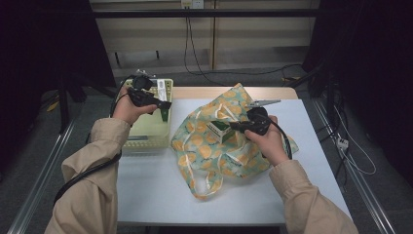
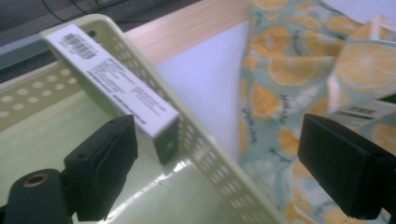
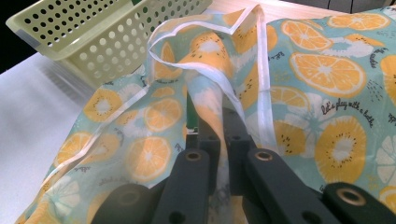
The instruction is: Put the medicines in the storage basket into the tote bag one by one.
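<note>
The right claw pinches the bag rim; the left claw, spread, hovers over the basket, with the box just ahead.

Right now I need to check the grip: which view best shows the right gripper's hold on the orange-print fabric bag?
The right gripper view: the right gripper pinches a fold of the orange-print fabric bag up close. The high view shows it small; the left gripper view shows bare cloth.

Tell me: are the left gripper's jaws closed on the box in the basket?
No, the left gripper stands wide open, the box in the basket untouched.
</note>
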`<state>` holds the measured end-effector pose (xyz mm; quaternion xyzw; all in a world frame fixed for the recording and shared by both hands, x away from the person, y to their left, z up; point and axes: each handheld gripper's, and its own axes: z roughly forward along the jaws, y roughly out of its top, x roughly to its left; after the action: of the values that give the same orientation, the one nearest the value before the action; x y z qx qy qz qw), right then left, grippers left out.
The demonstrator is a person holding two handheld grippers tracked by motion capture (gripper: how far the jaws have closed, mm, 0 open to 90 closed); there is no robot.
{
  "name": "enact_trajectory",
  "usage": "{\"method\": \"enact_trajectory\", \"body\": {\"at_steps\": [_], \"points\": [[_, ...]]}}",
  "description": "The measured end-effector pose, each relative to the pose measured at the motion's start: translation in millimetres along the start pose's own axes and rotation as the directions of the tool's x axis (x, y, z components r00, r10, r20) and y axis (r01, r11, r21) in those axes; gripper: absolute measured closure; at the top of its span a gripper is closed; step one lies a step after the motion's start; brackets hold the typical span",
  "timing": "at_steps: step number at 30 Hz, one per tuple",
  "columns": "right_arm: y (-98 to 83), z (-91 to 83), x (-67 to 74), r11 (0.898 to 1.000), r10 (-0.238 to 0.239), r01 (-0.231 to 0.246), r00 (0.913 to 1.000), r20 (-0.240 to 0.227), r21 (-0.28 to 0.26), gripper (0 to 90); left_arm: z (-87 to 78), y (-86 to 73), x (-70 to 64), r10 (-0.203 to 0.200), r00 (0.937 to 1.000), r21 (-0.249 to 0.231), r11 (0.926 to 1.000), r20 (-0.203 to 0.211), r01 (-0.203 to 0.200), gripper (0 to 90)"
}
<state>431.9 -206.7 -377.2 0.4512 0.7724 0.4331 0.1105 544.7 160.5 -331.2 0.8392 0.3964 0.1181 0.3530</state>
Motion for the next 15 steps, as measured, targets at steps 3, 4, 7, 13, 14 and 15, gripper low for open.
{"method": "enact_trajectory", "body": {"at_steps": [3,4,7,13,14,15], "points": [[0.1,-0.5,-0.4,1.000,-0.001,0.001,1.0000,0.000,-0.002,89.2,6.0,-0.3,6.0,-0.026,0.9995,-0.006,0.9997,-0.018,0.025,12.7],[0.2,-0.6,-0.3,1.000,-0.001,0.001,1.0000,-0.001,-0.003,89.1,8.6,-0.3,7.8,-0.036,0.9989,-0.013,0.9993,-0.030,0.036,13.2],[0.4,-0.7,0.1,1.000,-0.003,0.003,1.0000,-0.002,-0.004,89.2,17.9,0.2,13.3,-0.063,0.9965,-0.014,0.9980,-0.056,0.062,13.2],[0.3,-1.3,0.1,1.000,-0.001,0.001,1.0000,-0.007,-0.005,89.1,38.3,1.0,19.7,-0.091,0.9902,-0.003,0.9959,-0.107,0.091,14.7],[0.4,-1.5,0.0,1.000,-0.001,0.001,1.0000,-0.008,-0.005,89.1,41.3,0.7,19.9,-0.101,0.9889,0.001,0.9949,-0.109,0.101,15.0],[0.4,-1.6,-0.1,1.000,-0.001,0.001,1.0000,-0.007,-0.005,89.2,43.8,0.4,20.6,-0.103,0.9881,0.005,0.9945,-0.114,0.104,16.3]]}}
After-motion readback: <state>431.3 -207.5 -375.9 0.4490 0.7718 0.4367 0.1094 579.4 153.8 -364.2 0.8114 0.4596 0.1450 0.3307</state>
